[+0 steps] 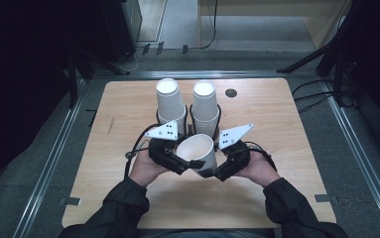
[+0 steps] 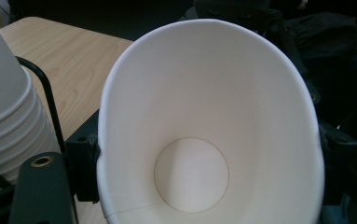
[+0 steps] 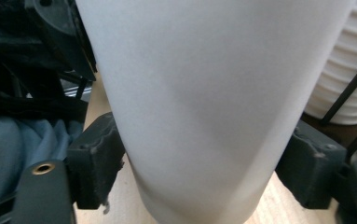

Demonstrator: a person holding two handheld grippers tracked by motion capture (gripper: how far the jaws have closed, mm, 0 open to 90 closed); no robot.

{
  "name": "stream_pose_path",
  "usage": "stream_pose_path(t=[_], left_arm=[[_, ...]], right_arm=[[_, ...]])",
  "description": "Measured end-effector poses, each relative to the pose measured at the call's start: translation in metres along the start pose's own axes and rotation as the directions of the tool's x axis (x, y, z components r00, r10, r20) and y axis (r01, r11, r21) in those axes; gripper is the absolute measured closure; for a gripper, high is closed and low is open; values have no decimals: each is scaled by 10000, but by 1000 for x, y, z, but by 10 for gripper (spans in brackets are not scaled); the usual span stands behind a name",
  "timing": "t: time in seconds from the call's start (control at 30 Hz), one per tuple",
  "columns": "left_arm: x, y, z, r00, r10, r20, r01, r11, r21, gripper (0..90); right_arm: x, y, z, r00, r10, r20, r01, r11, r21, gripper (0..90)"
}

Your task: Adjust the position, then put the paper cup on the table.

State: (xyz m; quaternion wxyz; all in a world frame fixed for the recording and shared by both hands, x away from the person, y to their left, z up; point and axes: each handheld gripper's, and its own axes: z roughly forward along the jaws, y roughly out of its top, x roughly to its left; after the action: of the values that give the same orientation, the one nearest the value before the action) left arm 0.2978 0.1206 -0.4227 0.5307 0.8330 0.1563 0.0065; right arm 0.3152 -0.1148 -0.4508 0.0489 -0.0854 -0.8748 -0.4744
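One loose white paper cup is held above the near middle of the wooden table, tipped so its open mouth faces the person, and two tools meet on it. The left tool comes in from the left and the right tool from the right, each in one hand. In the left gripper view the cup's mouth is squeezed into an oval, with a black jaw pressing on its left side, so that tool is closed on the cup. In the right gripper view the cup's outer wall stands between two black pads that touch it on both sides, so this tool clamps the cup too. Just behind the held cup are two stacks of upside-down white cups, the left stack and the right stack, standing side by side in a black wire holder. A small dark round disc lies on the table to the right of the stacks.
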Motion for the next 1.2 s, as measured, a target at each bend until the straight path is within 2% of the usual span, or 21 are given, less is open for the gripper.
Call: stream_pose_path(t=[0.1, 0.2, 0.23, 0.4, 0.53, 0.67, 0.8, 0.93, 1.0, 1.2], left_arm=[[4, -1, -1, 9999, -102, -119, 105, 9998, 183, 197], [7, -2, -5, 9995, -171, -272, 178, 9995, 245, 197], [7, -2, -6, 9989, -130, -440, 140, 9997, 221, 197], [11, -5, -11, 9977, -196, -642, 224, 9988, 432, 195], [14, -7, -13, 9961, -206, -856, 270, 9968, 747, 193], [17, -10, -13, 9940, -226, -1074, 348, 9930, 1127, 189], [19, -14, -10, 9930, -387, -1116, 556, 9868, 1523, 186], [20, -18, -9, 9920, -303, -1226, 531, 9809, 1870, 182], [21, -19, -10, 9914, -345, -1263, 585, 9796, 1923, 180], [27, -25, -19, 9860, -523, -1586, 849, 9747, 2067, 178]], right_arm=[[-1, -1, -1, 9999, 154, -8, -154, 9996, 248, 149], [0, -3, -3, 9997, 48, 240, -59, 9990, 451, 145], [0, -4, -3, 9995, 81, 294, -95, 9987, 497, 145], [-1, -5, -6, 9978, 317, 587, -353, 9975, 613, 145], [1, -7, -9, 9960, 310, 840, -367, 9971, 664, 145], [1, -9, -12, 9896, 258, 1418, -340, 9979, 559, 145], [-1, -12, -14, 9849, 467, 1665, -559, 9971, 509, 145], [-3, -14, -17, 9809, 624, 1842, -715, 9965, 431, 145], [-4, -16, -18, 9774, 525, 2050, -644, 9966, 517, 145], [-18, -22, -21, 9515, 1136, 2859, -1362, 9888, 604, 151]])
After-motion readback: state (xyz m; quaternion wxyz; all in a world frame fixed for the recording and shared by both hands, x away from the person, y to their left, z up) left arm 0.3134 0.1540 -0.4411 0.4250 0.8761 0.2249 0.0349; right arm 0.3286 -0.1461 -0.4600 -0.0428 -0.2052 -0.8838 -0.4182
